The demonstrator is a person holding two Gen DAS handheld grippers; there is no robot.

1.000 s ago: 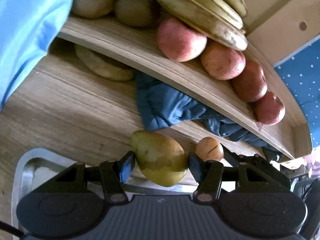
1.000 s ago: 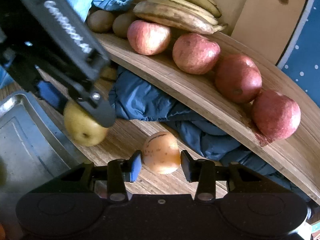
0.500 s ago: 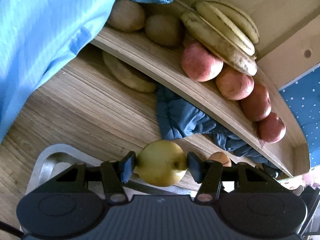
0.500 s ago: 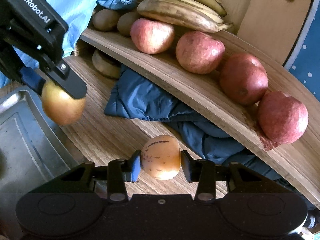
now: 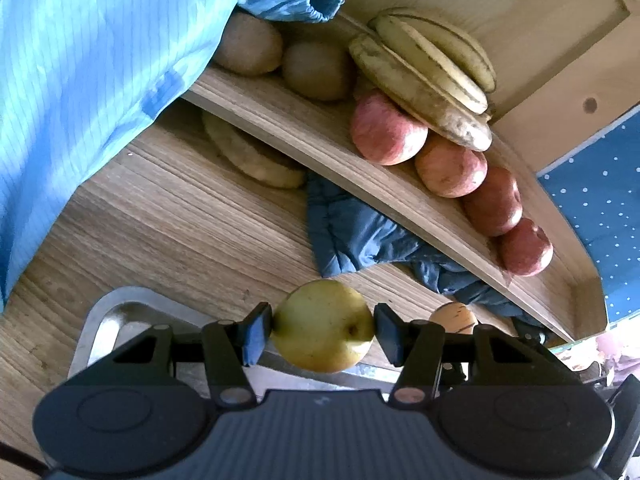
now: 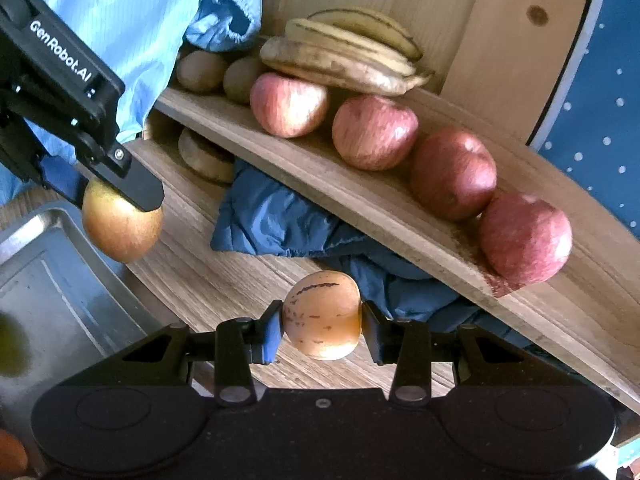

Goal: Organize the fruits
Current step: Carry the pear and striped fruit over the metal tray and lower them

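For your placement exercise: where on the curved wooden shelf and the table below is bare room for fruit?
Curved wooden shelf: only its front strip before the red apples is bare; bananas crowd behind. Wooden tabletop is bare between blue cloth and metal tray.

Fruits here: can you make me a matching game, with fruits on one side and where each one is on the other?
Fruits:
1. yellow pear
2. orange fruit
3. bananas
4. red apples

Places:
A. on top, at the back of the upper shelf
B. in the right hand-held gripper
C. in a row along the upper shelf
D. in the left hand-held gripper

Pairs: 1-D, 2-B, 3-A, 4-C
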